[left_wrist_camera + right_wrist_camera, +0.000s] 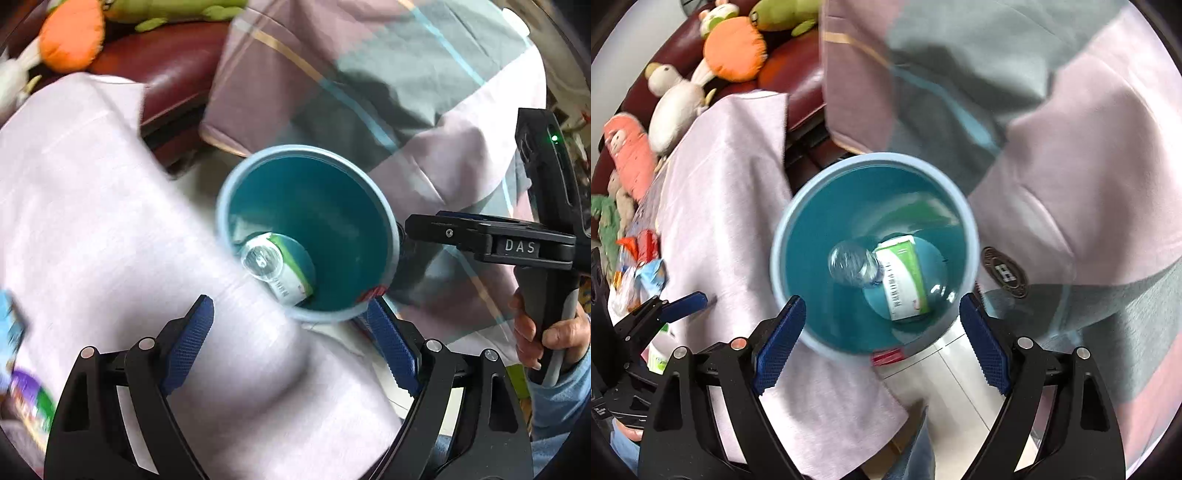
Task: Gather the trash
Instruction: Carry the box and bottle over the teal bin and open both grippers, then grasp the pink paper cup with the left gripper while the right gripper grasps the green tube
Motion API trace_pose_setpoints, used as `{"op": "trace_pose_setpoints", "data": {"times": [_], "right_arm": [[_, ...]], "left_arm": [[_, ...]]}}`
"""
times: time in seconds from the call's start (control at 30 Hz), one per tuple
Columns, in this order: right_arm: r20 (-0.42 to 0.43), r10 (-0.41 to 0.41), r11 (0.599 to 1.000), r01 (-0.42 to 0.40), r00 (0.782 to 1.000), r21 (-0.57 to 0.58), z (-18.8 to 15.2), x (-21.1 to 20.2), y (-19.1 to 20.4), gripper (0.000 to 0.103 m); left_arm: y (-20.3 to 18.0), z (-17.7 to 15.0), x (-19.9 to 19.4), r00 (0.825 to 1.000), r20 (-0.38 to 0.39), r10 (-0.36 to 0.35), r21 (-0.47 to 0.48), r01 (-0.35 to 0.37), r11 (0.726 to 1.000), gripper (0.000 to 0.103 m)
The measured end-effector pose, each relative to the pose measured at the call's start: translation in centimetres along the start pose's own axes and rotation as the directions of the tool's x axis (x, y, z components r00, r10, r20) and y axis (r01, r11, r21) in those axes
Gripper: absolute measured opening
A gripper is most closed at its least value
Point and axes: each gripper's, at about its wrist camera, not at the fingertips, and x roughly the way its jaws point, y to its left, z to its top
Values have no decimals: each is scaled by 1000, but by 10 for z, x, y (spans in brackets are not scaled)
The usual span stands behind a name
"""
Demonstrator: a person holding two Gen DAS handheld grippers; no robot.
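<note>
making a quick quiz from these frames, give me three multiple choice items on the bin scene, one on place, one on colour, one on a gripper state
1. Where is the clear plastic bottle?
A. on the pink cloth
B. inside the bin
C. held by a gripper

2. What colour is the bin inside?
A. teal
B. red
C. yellow

3. How is the right gripper?
A. shut on a box
B. shut and empty
C. open and empty

Answers:
1 B, the bottle lies at the bin's bottom beside a green and white box.
2 A, its inner wall shows teal under a pale blue rim.
3 C, its blue pads stand wide apart with nothing between them.
</note>
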Motion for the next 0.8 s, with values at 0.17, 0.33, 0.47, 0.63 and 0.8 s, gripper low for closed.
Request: {"op": "trace_pose_setpoints", "data": {"times": [0.17, 0.33, 0.47, 0.63, 0.8], "right_arm": [[-12, 18, 997, -18, 1000, -69, -12, -6, 45, 81], [-29, 24, 986, -28, 999, -162, -28, -10, 93, 81], [-42, 30, 974, -39, 999, -222, -40, -17, 131, 81], [-71, 46, 956, -64, 996, -285, -56, -21, 176, 81], [-73, 47, 941, -69, 996, -330, -71, -25, 208, 81]], "left_arm": [[29, -30, -44, 998, 58, 7, -85, -2, 996, 86], [60, -69, -91, 992, 122, 37, -172, -16, 985, 86], [82, -105, -120, 988, 140, 70, -238, -35, 971, 86], [111, -148, -149, 982, 163, 97, -338, -37, 940, 86], [137, -186, -165, 977, 182, 113, -463, -16, 886, 86]]}}
